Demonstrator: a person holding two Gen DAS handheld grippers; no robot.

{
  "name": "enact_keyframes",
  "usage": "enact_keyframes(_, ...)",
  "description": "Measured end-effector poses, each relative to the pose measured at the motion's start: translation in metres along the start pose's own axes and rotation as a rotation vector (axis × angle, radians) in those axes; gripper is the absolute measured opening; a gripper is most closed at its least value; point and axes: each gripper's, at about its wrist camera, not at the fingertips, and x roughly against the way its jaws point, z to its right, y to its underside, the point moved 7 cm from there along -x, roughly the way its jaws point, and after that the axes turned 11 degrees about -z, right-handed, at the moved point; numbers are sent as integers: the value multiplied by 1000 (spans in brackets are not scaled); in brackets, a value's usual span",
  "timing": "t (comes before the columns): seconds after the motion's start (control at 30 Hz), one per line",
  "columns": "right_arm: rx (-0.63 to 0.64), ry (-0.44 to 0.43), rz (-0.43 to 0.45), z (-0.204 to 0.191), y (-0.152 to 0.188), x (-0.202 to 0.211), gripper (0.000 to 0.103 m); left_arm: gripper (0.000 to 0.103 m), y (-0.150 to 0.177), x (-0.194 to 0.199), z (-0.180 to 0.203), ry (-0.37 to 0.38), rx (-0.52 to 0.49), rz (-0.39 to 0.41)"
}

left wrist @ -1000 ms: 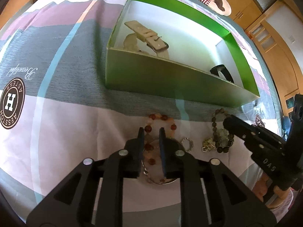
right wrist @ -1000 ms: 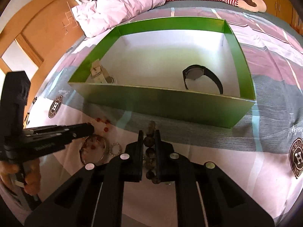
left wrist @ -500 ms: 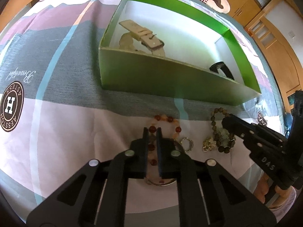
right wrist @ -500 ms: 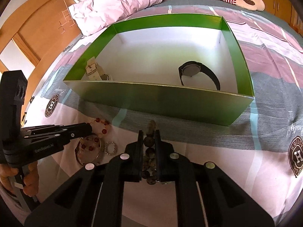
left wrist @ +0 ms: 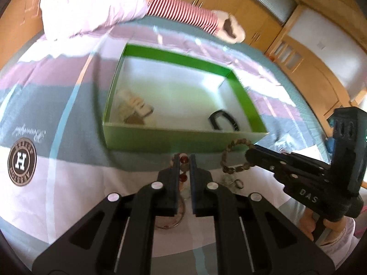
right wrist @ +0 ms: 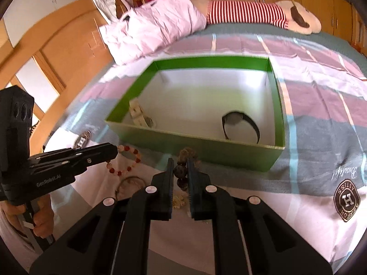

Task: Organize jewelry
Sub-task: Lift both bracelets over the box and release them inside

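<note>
A green box (left wrist: 160, 142) (right wrist: 206, 153) lies on the bed with a beige watch (left wrist: 135, 107) (right wrist: 140, 116) and a black watch (left wrist: 223, 120) (right wrist: 240, 126) inside. My left gripper (left wrist: 184, 159) is shut on a red and peach bead bracelet (left wrist: 183, 160) (right wrist: 125, 160) and holds it lifted before the box's near wall. My right gripper (right wrist: 179, 163) is shut on a dark brown bead bracelet (right wrist: 181, 171) (left wrist: 231, 155), also lifted. A silver bangle (left wrist: 169, 217) (right wrist: 128, 183), a small ring (left wrist: 238, 184) and a gold piece (right wrist: 179, 200) lie on the sheet below.
The striped pink, grey and white bedsheet (left wrist: 57, 160) carries round brown logos (left wrist: 21, 161) (right wrist: 346, 200). A pink pillow (right wrist: 149, 27) and a striped plush toy (right wrist: 252, 13) lie beyond the box. Wooden wardrobes (left wrist: 309, 68) stand behind.
Both grippers have risen from the sheet with their bracelets, which now hang clear of the bed. The views have tilted up, showing more of the box and the room.
</note>
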Motion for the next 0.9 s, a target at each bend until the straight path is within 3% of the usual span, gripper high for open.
enact_keyframes(0.2,8,-6,59,-2,-8,13,11,8,-5,6,1,-9,-1,15)
enact_keyframes(0.4,27,1,98,-2,-18,16,11,8,-22,17,-3,-104,13,45)
enact_keyframes(0.6,-4,-14,197,13,-41,36,11,8,-54,36,3,-88,29,114)
enact_keyframes(0.73,-63,13,233,34,-60,40,11,8,-68,25,4,-96,41,114)
enact_keyframes(0.9,-94,36,209,46,-66,26,11,8,-75,-1,-4,-89,69,66)
